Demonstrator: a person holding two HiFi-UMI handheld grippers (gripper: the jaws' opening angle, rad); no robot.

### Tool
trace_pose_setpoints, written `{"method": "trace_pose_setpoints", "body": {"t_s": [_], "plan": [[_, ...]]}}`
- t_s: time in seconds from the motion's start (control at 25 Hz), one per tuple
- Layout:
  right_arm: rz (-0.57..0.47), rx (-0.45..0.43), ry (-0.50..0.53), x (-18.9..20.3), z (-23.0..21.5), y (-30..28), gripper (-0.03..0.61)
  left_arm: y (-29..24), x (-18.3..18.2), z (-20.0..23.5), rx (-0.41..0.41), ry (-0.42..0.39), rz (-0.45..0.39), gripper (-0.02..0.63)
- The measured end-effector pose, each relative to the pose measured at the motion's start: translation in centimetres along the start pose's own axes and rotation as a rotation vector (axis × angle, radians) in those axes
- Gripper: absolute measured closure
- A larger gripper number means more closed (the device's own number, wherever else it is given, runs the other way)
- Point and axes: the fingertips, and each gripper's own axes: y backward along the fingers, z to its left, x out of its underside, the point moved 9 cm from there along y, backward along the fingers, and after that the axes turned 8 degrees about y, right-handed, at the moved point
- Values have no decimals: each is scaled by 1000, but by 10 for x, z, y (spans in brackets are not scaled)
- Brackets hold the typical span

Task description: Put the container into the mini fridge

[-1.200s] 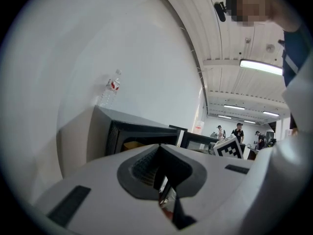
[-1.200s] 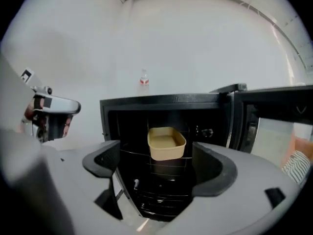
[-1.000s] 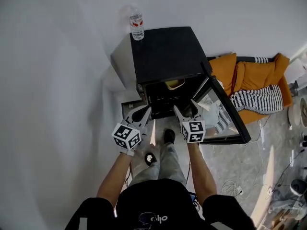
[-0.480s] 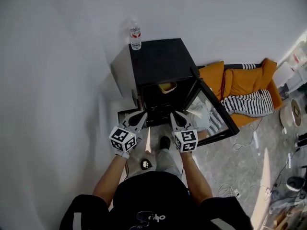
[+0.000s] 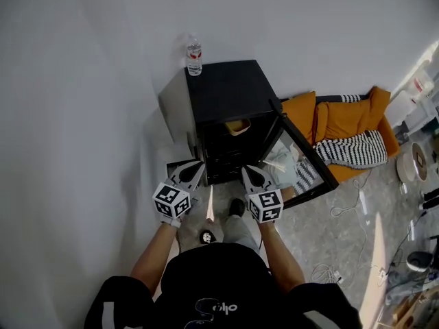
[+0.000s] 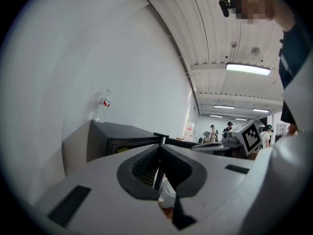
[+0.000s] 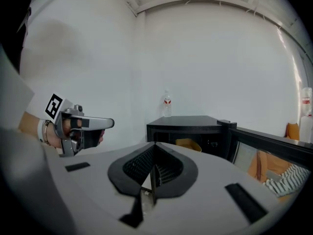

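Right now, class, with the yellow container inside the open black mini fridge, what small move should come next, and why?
Probably swing the right gripper to the open glass-fronted door and push it shut: the yellow container already sits inside the black mini fridge, and that gripper's jaws are together, empty.

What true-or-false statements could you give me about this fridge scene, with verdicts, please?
1. The door of the mini fridge stands open. True.
2. The water bottle lies on the floor. False: it stands upright on top of the fridge.
3. The container sits inside the fridge. True.
4. The right gripper holds the container. False: its jaws have just closed on nothing, outside the fridge.
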Motion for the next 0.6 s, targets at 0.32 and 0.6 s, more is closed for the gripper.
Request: {"method": "trace_pose_setpoints", "body": {"t_s": [0.32,0.6], "plan": [[3,-3,0,-3,-1,9,571,-3,8,-6,28,-14,32,609],[18,-17,-8,8,1,10,571,-1,22,-8,28,-3,60,609]]}}
